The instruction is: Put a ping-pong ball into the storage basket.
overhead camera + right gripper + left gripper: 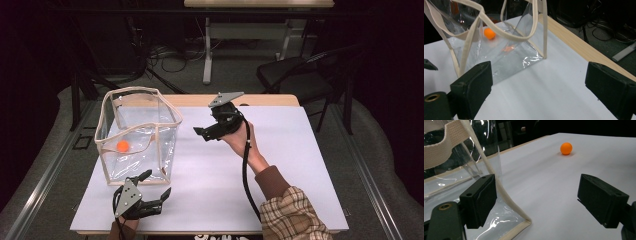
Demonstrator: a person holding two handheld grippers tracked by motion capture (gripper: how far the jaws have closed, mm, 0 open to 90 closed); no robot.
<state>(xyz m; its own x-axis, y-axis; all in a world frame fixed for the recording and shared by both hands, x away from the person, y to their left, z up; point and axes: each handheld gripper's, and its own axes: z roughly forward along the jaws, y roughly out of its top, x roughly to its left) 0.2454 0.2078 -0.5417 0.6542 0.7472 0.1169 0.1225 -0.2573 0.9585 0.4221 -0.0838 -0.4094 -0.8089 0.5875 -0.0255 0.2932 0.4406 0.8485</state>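
bag: clear tote (137, 132) sits on the table's (280, 165) left half | ball: orange ball (122, 146) lying inside it on the bottom | right gripper (205, 133): just right of the bag, jaws spread wide, nothing between em | left gripper (157, 187): at the bag's near corner, spread too, empty

We see a white-covered table (280, 165); a clear bag (137, 132) stands near its far left corner, an orange ball (122, 146) inside.
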